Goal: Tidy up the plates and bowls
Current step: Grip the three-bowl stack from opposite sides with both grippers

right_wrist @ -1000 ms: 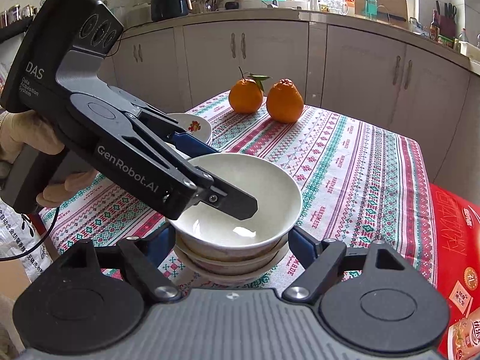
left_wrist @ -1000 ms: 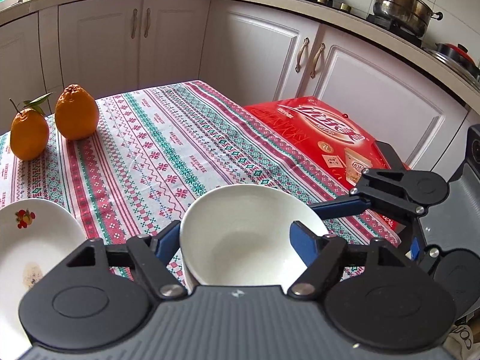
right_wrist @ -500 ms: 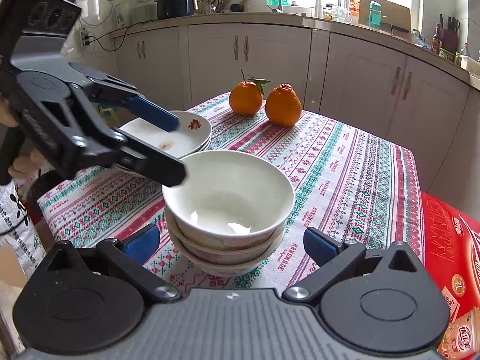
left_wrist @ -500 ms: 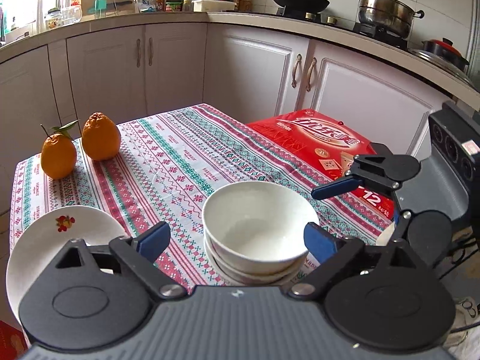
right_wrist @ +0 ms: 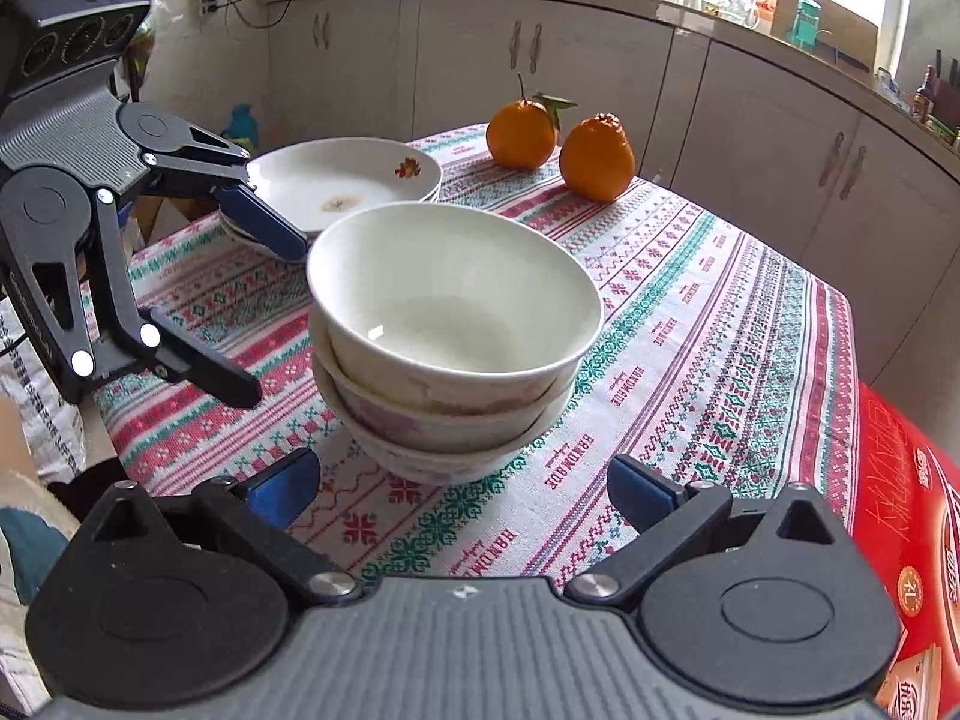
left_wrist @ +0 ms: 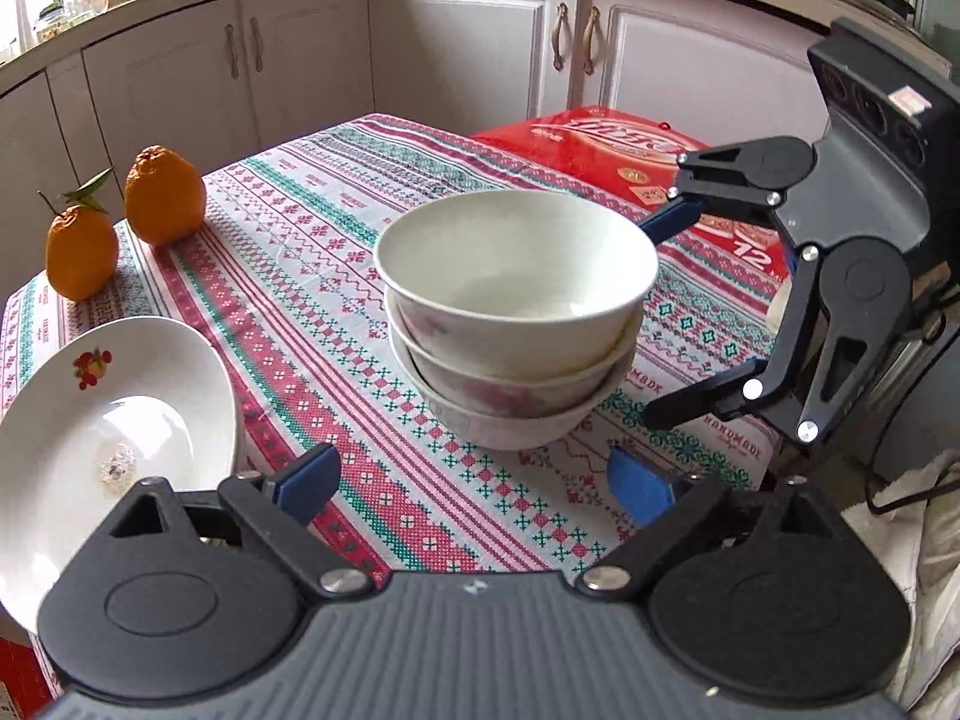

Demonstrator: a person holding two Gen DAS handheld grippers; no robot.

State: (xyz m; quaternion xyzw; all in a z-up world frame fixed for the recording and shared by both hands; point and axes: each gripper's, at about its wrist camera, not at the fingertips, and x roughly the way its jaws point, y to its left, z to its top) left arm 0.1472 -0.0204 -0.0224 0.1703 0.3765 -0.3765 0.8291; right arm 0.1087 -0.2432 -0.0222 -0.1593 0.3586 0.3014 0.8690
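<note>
A stack of three white bowls [left_wrist: 510,324] stands on the patterned tablecloth [left_wrist: 336,324]; it also shows in the right wrist view [right_wrist: 450,330]. White plates with a fruit print [left_wrist: 102,432] lie stacked at the table's left edge, also in the right wrist view [right_wrist: 342,180]. My left gripper [left_wrist: 474,480] is open and empty, drawn back from the bowls; it shows in the right wrist view [right_wrist: 270,312]. My right gripper [right_wrist: 462,489] is open and empty, just short of the stack; it shows in the left wrist view [left_wrist: 660,318].
Two oranges [left_wrist: 120,222] sit at the table's far corner, also in the right wrist view [right_wrist: 558,135]. A red carton [left_wrist: 636,162] lies past the table's right side. White kitchen cabinets [left_wrist: 468,42] ring the table.
My left gripper has let go of the top bowl and pulled back from the stack. My right gripper has also drawn back a little. The bowl now rests on the stack.
</note>
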